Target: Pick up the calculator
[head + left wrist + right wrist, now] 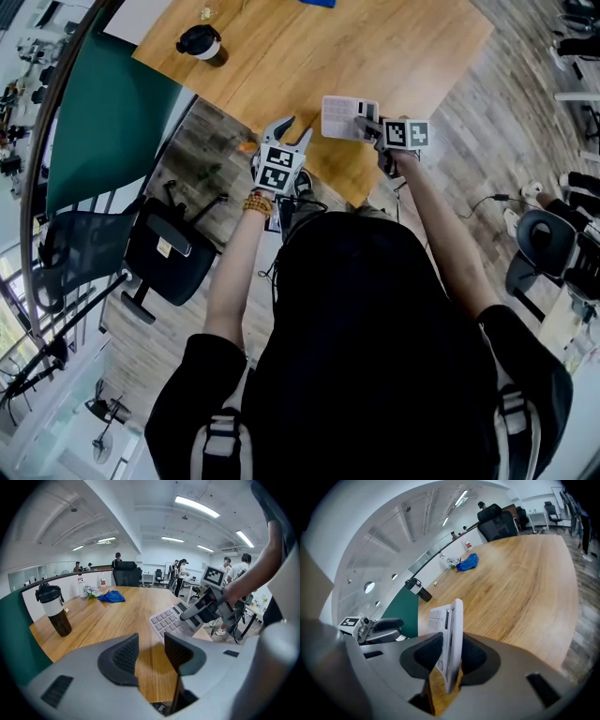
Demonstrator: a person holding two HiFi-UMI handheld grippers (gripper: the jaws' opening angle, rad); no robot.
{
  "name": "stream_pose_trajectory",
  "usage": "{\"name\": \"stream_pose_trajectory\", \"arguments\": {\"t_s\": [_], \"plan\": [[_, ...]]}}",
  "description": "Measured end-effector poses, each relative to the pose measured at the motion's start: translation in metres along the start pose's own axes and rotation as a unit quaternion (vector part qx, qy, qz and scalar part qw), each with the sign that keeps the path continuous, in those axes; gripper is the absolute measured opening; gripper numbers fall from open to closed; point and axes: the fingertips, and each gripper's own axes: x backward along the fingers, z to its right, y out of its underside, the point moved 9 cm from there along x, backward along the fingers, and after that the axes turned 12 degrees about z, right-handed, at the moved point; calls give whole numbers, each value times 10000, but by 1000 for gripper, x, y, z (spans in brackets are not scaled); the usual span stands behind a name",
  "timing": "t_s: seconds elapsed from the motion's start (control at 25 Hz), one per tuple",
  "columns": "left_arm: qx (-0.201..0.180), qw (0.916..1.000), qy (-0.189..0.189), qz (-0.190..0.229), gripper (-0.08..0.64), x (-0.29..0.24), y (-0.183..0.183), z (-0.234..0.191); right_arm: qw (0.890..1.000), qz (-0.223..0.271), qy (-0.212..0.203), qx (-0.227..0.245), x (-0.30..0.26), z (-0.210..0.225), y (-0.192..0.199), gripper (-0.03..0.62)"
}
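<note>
The white calculator [348, 117] hangs above the near corner of the wooden table [309, 47], with my right gripper [372, 127] shut on its near edge. In the right gripper view the calculator [449, 639] stands on edge between the two dark pads. The left gripper view shows the calculator [174, 619] tilted in the air, keys up, with the right gripper [193, 612] clamped on it. My left gripper [286, 131] hovers open at the table's edge, left of the calculator, with nothing between its fingers [123, 656].
A black-lidded cup [201, 43] stands at the table's left corner, and a blue cloth [111, 596] lies at its far end. A black office chair [141, 248] sits on the floor to the left, with other chairs [544, 244] on the right. People stand in the background.
</note>
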Motion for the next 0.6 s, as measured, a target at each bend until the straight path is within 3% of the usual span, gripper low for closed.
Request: {"name": "stream_pose_trajectory", "arguments": {"t_s": [0.4,0.6], "plan": [[-38,9998,0,198,186,-2,-22,-7,9965,509,-185,632,10,-26,-64,118],[139,9985,-131,503,186,2,-47,-10,9913,915,-423,850,19,-49,-95,118]]}}
